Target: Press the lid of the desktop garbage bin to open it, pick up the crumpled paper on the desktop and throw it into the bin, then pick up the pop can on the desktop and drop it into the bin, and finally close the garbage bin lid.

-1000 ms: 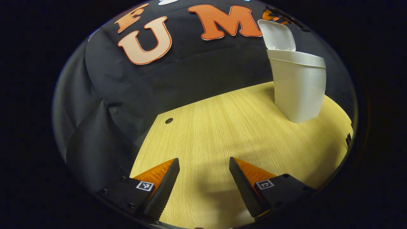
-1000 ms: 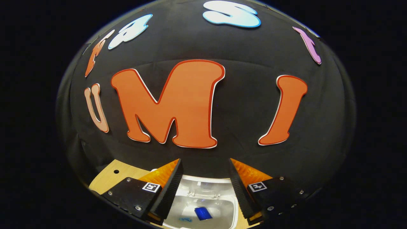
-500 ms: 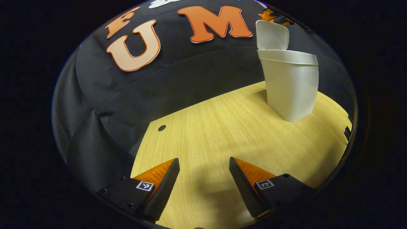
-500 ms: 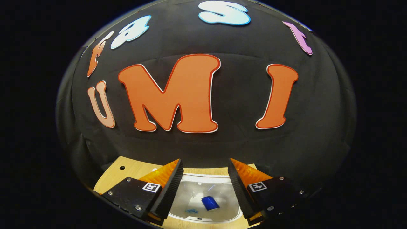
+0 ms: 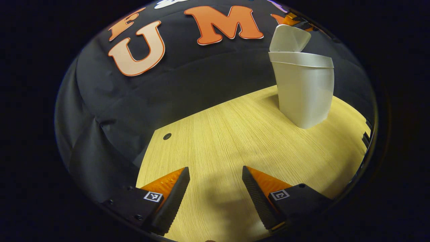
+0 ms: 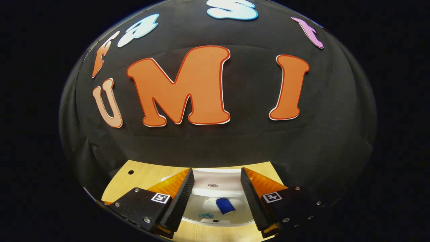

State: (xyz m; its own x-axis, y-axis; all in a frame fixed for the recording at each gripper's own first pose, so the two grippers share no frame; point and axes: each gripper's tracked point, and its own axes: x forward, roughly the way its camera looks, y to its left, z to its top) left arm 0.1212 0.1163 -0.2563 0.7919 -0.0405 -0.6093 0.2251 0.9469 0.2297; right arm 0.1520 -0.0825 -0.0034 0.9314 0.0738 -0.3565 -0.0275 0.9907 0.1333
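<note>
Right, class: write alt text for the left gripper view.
A pale garbage bin stands on a wooden desktop with its lid tilted up. The left tool hovers open and empty in the foreground.

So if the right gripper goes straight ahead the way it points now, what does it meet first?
Probably the booth's black cloth wall. The right gripper points over the open bin, whose lid stands low between its fingers; depth is unclear, so the lid's top might be grazed.
</note>
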